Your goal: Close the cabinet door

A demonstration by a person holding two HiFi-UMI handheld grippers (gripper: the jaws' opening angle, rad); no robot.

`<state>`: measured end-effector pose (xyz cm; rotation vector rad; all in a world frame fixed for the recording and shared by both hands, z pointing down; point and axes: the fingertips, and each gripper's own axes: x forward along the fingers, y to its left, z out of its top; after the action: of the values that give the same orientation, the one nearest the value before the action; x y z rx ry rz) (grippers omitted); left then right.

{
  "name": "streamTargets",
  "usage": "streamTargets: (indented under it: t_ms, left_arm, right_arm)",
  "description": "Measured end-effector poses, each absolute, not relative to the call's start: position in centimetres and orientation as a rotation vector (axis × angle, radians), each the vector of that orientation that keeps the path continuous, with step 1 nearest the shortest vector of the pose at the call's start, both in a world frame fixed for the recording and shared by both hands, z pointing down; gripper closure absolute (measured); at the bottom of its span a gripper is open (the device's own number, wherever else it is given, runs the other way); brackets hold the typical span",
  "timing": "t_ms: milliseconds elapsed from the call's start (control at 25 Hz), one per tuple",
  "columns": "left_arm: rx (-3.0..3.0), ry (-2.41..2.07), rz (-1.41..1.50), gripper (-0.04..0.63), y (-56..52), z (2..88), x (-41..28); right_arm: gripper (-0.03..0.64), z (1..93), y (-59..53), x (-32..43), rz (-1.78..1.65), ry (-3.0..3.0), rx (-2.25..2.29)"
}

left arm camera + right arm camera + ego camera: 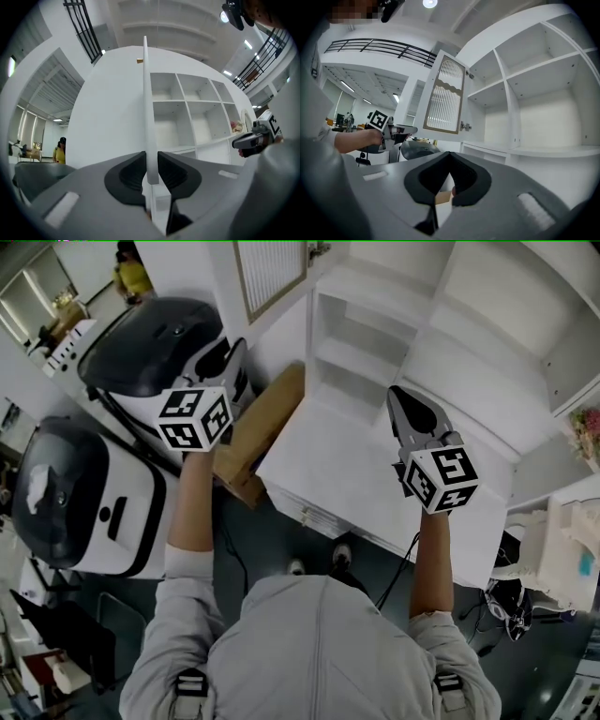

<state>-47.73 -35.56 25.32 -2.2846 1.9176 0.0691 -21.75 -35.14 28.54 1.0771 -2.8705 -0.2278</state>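
The cabinet door (269, 276), white-framed with ribbed glass, stands swung open from the white shelf cabinet (412, 343). In the left gripper view the door (146, 93) is edge-on, and its lower end sits between the jaws of my left gripper (151, 158), whose pads touch it on both sides. From the head view the left gripper (234, 357) reaches up to the door's bottom edge. The right gripper view has the door (445, 96) with the left gripper (405, 131) at its free lower corner. My right gripper (398, 397) (450, 154) hovers shut and empty before the open shelves.
Two black-and-white machines (155, 343) (75, 493) stand at the left. A brown cardboard box (267, 427) lies beside the low white counter (375, 484). A person in yellow (131, 273) stands far off. White gear (562, 549) sits at the right.
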Motion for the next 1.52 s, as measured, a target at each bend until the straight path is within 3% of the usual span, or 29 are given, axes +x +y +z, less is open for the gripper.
streamTargets:
  t_ms: [1520]
  left_arm:
    - [-2.460, 1.588, 0.046, 0.414, -39.9, 25.3, -28.3]
  right_arm:
    - [0.615, 28.0, -35.5, -10.8, -0.196, -2.764, 1.332]
